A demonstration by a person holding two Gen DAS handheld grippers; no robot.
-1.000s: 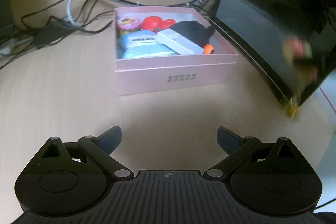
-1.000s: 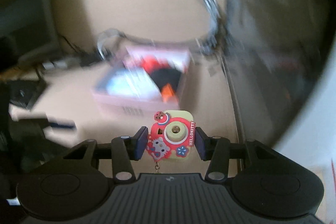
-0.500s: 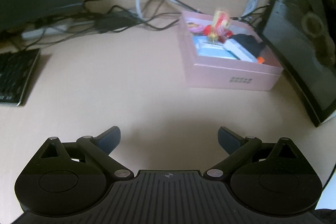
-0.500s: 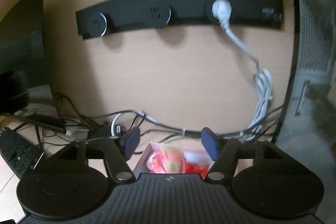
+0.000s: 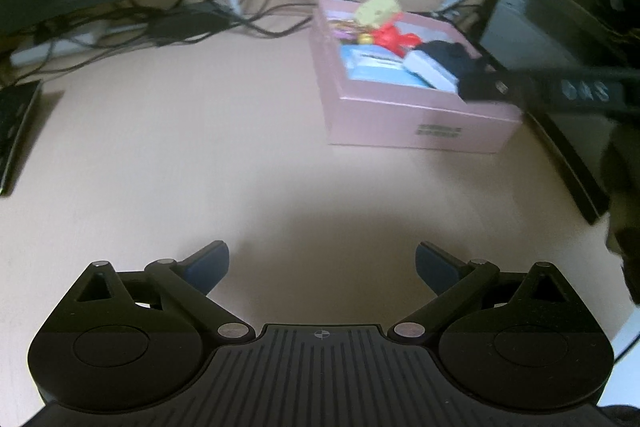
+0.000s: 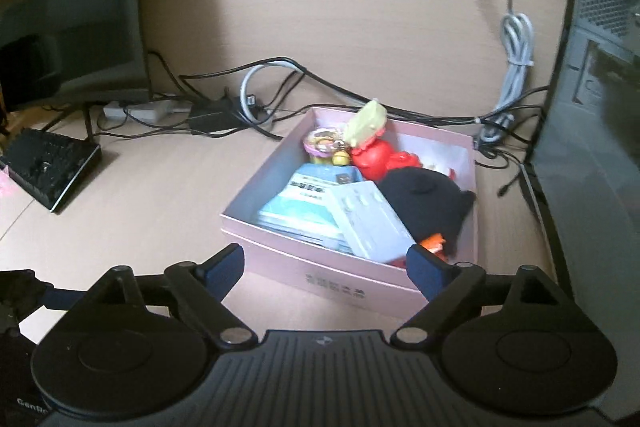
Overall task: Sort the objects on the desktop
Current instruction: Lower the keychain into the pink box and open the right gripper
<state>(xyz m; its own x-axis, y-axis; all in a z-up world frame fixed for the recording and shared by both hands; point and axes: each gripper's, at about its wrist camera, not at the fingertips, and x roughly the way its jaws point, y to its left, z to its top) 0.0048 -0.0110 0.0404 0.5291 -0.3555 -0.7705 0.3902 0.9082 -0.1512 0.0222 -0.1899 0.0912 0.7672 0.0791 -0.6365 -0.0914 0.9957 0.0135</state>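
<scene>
Across the middle of the right wrist frame, the pink box [image 6: 320, 279] is crowded; the toy camera [image 6: 366, 125] leans tilted at its far rim and, I judge, could topple out. Lower frame, the right gripper [image 6: 326, 261], jaws opening and empty, might clip the box wall. The left gripper [image 5: 322, 263] gapes empty over bare desk [image 5: 160, 147].

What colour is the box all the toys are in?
Pink. The box is pale pink with small dark print on its front; the right wrist view shows it best.
</scene>
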